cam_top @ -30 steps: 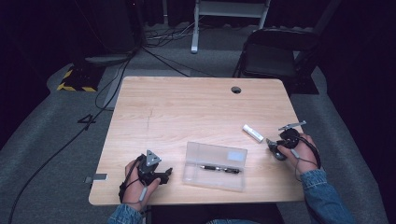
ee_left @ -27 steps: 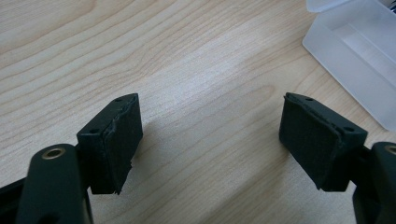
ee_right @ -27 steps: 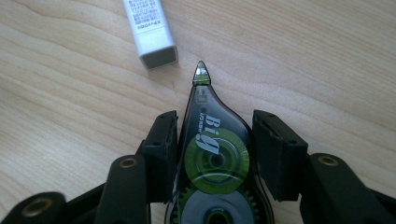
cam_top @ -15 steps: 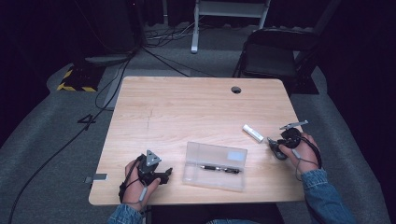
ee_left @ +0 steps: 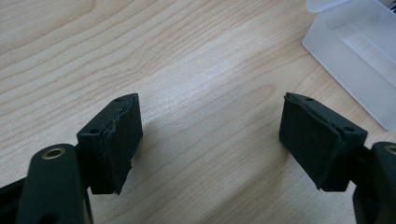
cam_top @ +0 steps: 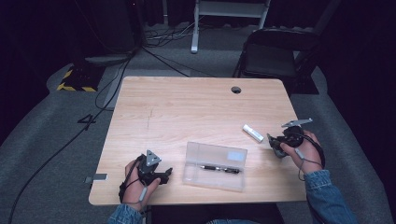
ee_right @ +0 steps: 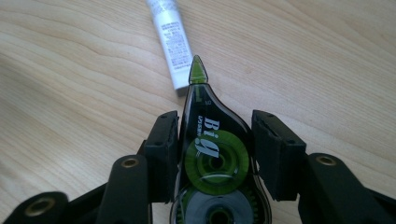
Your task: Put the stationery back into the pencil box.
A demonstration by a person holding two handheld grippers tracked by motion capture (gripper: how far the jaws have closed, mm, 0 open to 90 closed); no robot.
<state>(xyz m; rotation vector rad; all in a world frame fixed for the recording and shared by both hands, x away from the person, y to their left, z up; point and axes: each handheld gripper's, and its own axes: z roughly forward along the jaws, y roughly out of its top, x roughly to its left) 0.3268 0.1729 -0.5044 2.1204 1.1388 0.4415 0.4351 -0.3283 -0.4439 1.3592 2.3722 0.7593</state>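
Your left gripper (cam_top: pixel 164 175) rests near the table's (cam_top: pixel 187 107) front edge with its jaws wide apart and nothing between them; in the left gripper view its pads (ee_left: pixel 119 140) frame bare wood, with the clear plastic case (cam_top: pixel 215 165) just off to its right. That case lies open with a pen (cam_top: pixel 220 168) in it, long side running across the table. Farther right, a small white tube (cam_top: pixel 252 133) lies at a slant, and just beyond it your right gripper (cam_top: pixel 275 145) is clamped on a green correction tape dispenser (ee_right: pixel 212 158), the pads pressing its two flat sides. The dispenser's long axis runs straight out along the jaws, its pointed tip nearly touching the tube's near end. The case sits to the left of that tip, between your hands, so your right hand probably has to swing the nose leftward, past the tube.
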